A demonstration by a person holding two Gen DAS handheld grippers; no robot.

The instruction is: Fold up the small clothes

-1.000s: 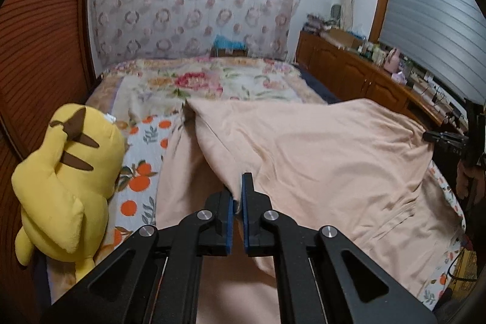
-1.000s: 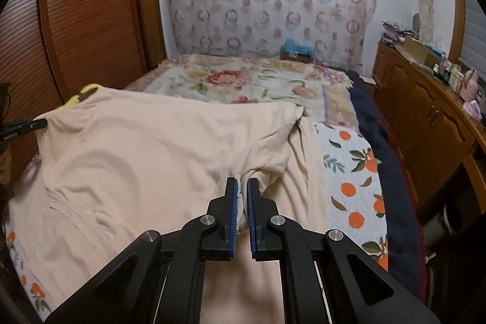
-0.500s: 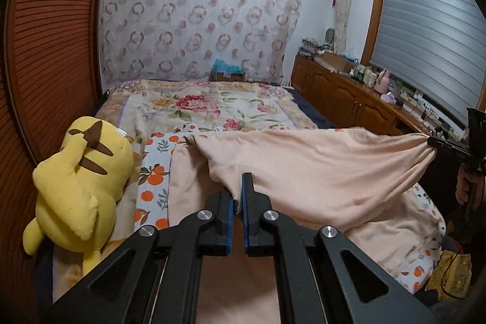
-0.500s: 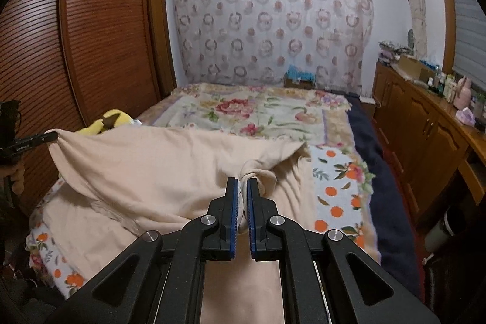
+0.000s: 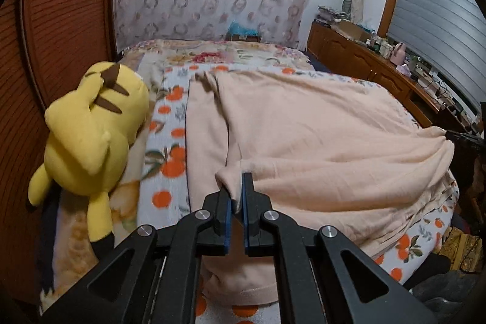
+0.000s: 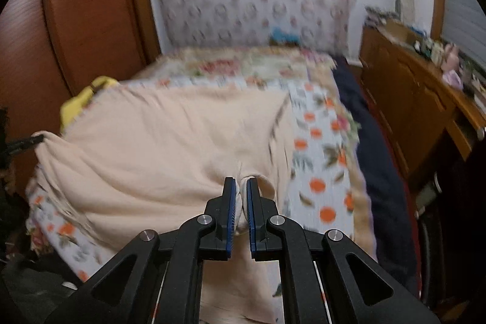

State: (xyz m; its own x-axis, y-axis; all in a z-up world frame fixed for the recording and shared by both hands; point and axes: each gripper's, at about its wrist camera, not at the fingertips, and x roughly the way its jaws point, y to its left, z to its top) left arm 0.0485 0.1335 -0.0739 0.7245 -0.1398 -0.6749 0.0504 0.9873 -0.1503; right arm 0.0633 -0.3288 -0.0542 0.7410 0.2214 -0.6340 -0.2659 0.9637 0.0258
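Note:
A peach-coloured garment [image 5: 319,141] is stretched over the bed between my two grippers. My left gripper [image 5: 236,190] is shut on one corner of it, the cloth pinched between the blue pads. My right gripper [image 6: 240,195] is shut on the opposite corner of the garment [image 6: 170,141]. In the left wrist view the right gripper [image 5: 461,137] shows at the far right edge, holding its corner. In the right wrist view the left gripper [image 6: 21,143] shows at the far left. The far part of the garment lies on the bed, with a second layer underneath.
The bed has an orange-print blanket [image 5: 167,148] and a floral quilt [image 5: 218,53]. A yellow plush toy [image 5: 91,135] lies at the bed's left edge, against a wooden wardrobe [image 5: 60,20]. A cluttered wooden cabinet [image 5: 379,66] runs along the right side.
Both grippers have come down and forward with the garment, which was lifted taut half a second ago. It now drapes lower over the bed. The right wrist view is motion-blurred.

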